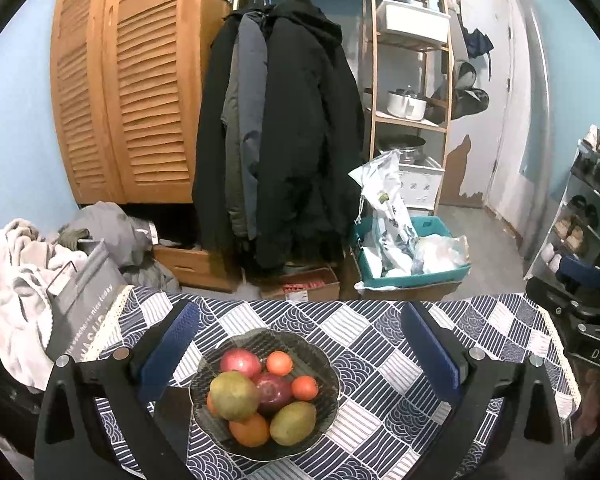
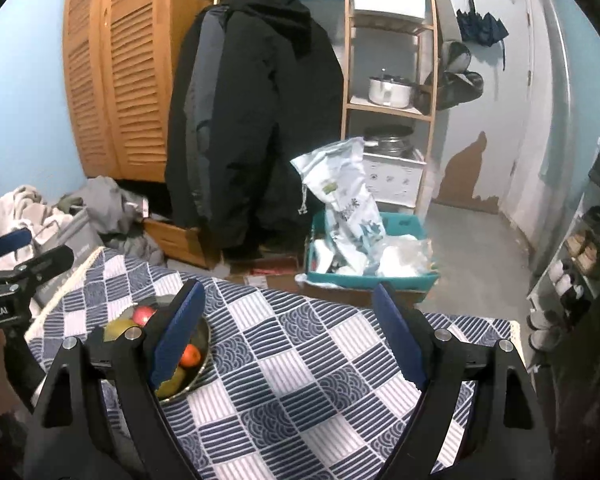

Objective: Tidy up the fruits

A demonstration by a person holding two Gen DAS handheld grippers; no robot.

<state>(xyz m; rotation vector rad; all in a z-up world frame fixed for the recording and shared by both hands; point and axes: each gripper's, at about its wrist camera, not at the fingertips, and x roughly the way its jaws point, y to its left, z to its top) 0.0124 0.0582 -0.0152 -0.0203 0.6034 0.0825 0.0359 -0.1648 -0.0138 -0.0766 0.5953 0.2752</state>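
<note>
On patterned cloth [image 1: 400,360] | scalloped glass bowl [image 1: 324,400], round fruits [image 1: 236,394] | hand-held grippers apart, empty

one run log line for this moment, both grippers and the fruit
left gripper: open, over bowl | right gripper: open, empty, over tablecloth | fruit: all in bowl

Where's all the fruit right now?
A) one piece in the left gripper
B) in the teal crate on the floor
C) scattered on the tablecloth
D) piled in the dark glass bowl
D: in the left wrist view every fruit sits in the dark glass bowl on the checked tablecloth, and the left gripper stands open around nothing, with no loose fruit on the visible cloth.
</note>
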